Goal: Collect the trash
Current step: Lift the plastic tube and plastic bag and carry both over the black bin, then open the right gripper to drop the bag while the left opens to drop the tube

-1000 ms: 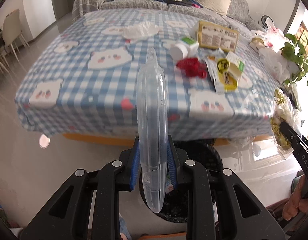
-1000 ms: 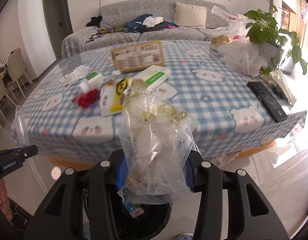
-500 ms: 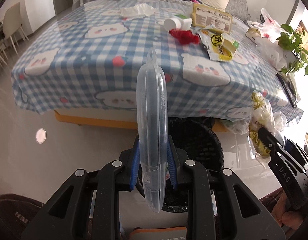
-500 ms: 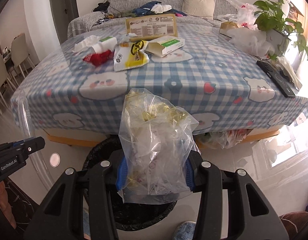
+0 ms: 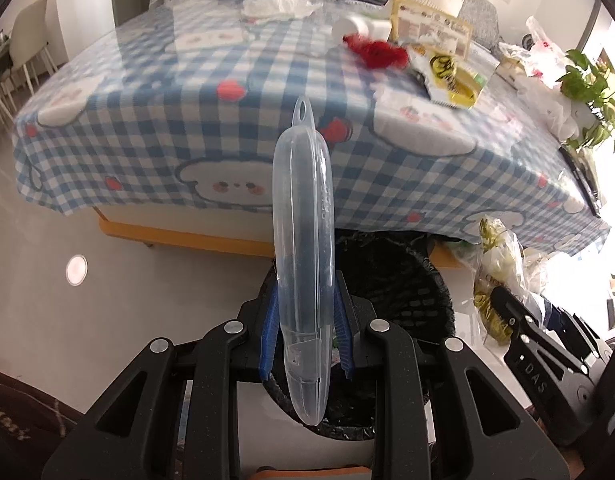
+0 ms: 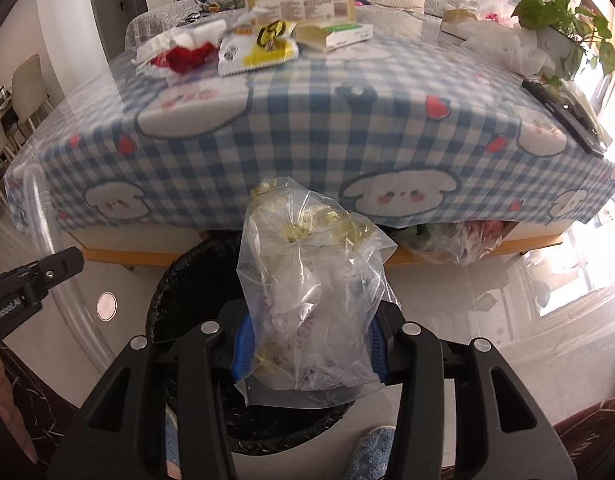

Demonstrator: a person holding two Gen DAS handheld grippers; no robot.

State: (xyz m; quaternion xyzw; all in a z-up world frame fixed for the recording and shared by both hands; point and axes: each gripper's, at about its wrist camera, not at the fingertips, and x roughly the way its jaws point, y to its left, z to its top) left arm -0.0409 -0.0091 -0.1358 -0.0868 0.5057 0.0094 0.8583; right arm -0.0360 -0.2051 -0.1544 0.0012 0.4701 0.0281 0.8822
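— Clear plastic, twice over: one long clear plastic case (image 5: 303, 264) clamped upright in the left gripper (image 5: 305, 344), one crumpled clear plastic bag of yellowish scraps (image 6: 311, 292) pinched in the right gripper (image 6: 307, 344). Both sets of jaws closed tight on their loads.

— Held where?

— Above the one black-lined mesh trash bin (image 5: 395, 272), standing on the floor at the near edge of the blue-checked tablecloth table (image 6: 307, 132).

— Left on the table?

— One red scrap (image 6: 183, 56), one yellow-and-white wrapper (image 6: 259, 50), at the far edge. Bare pale floor (image 5: 107, 320) left of the bin.
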